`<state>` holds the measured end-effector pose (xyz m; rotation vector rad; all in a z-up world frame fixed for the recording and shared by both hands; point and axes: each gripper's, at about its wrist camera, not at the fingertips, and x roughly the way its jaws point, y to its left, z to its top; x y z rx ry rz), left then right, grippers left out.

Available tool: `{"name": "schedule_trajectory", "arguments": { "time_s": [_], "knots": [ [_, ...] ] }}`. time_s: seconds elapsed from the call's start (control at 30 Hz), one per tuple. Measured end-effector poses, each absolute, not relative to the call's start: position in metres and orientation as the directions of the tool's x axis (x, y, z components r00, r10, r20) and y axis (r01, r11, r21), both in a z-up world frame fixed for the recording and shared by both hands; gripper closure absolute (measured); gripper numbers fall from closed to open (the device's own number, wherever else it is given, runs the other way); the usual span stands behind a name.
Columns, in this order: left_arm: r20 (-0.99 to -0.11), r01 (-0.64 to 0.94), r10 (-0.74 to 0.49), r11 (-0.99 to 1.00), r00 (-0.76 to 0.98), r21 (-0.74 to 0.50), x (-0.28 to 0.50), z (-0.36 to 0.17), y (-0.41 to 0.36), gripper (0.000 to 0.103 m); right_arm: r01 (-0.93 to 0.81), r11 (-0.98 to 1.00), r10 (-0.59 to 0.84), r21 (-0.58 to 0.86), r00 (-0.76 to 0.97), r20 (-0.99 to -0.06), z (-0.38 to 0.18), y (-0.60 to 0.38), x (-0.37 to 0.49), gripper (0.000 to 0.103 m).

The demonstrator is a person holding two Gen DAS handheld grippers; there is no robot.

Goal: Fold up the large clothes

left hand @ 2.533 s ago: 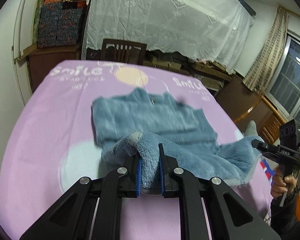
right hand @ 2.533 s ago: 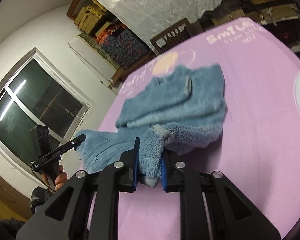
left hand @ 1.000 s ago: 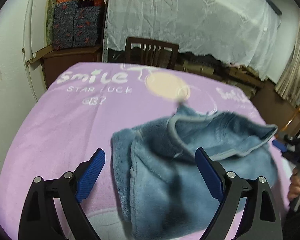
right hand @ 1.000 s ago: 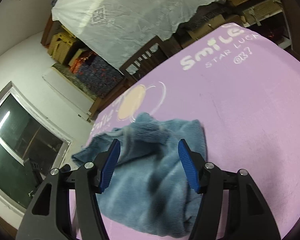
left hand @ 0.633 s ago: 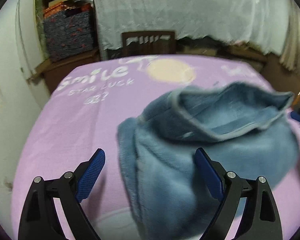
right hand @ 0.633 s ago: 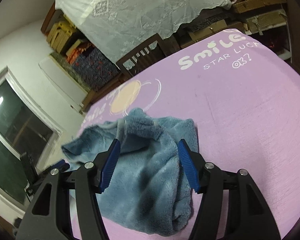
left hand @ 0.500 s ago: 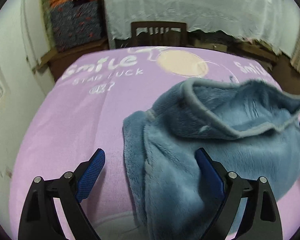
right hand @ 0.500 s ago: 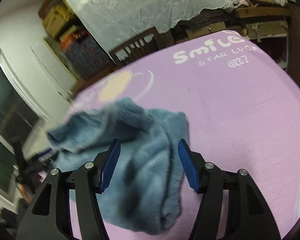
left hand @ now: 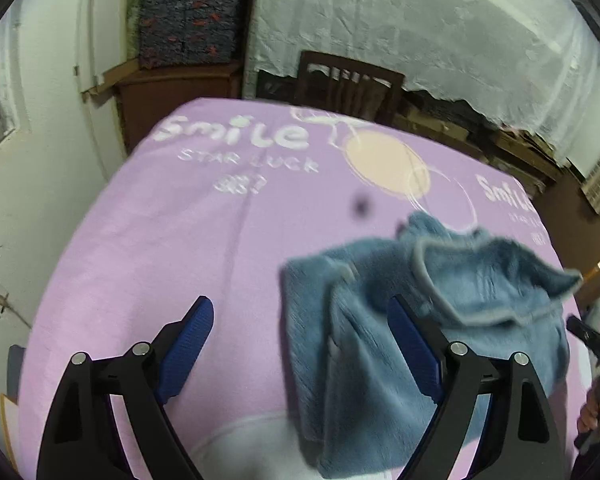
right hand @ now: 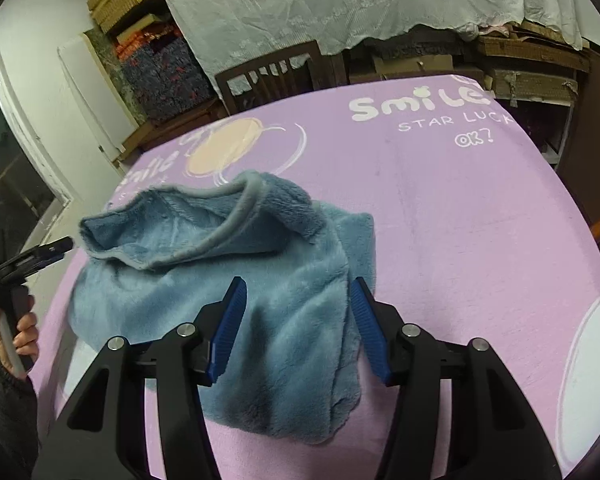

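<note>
A fluffy blue fleece garment lies folded in a loose heap on the purple "Smile" cloth; its grey-trimmed edge stands up at the top. It also shows in the right wrist view. My left gripper is open and empty, just left of and above the garment's near edge. My right gripper is open and empty, hovering over the garment's near half. The left gripper appears at the left edge of the right wrist view, and the right gripper's tip at the right edge of the left wrist view.
A dark wooden chair stands behind the far edge of the table. White lace cloth covers stacked furniture behind. A patterned box stack sits on a cabinet at the back left. A window is to the left.
Both grippers have let go of the garment and opened wide after folding it up. The garment now lies in a heap, and both grippers have drawn back slightly; the left view has shifted left.
</note>
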<state>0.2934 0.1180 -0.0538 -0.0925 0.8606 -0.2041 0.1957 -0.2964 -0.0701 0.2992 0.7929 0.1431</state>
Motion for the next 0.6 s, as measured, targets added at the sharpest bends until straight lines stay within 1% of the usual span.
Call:
{"name": "schedule_trajectory", "arguments": {
  "time_s": [0.1,0.17,0.27,0.4,0.5,0.57,0.6],
  "knots": [
    [-0.757,0.183,-0.197,0.978,0.623,-0.104,0.293,-0.069,0.103,0.014,-0.032,0.946,0.256,0.323,0.685,-0.682,-0.077,-0.294,0.197,0.049],
    [-0.759,0.206,-0.178,0.977,0.626,-0.059,0.299,-0.073,0.092,0.014,-0.055,0.954,0.251,0.295,0.682,-0.687,-0.081,-0.288,0.201,0.049],
    [-0.744,0.248,-0.194,0.968,0.639,-0.04,0.312,-0.07,0.077,0.014,-0.077,0.966,0.232,0.249,0.689,-0.687,-0.08,-0.282,0.215,0.049],
    [-0.737,0.25,-0.159,0.968,0.657,0.014,0.338,-0.071,0.059,0.014,-0.09,0.974,0.21,0.207,0.695,-0.688,-0.079,-0.277,0.242,0.048],
    [-0.749,0.215,-0.163,0.976,0.642,-0.029,0.356,-0.08,0.06,0.014,-0.081,0.978,0.193,0.194,0.713,-0.675,-0.079,-0.279,0.262,0.048],
    [-0.765,0.184,-0.189,0.978,0.615,-0.093,0.366,-0.09,0.067,0.014,-0.05,0.971,0.197,0.235,0.721,-0.664,-0.083,-0.288,0.271,0.048],
    [-0.771,0.175,-0.214,0.975,0.6,-0.134,0.368,-0.094,0.071,0.014,-0.034,0.958,0.223,0.286,0.715,-0.662,-0.088,-0.294,0.274,0.047]
  ]
}}
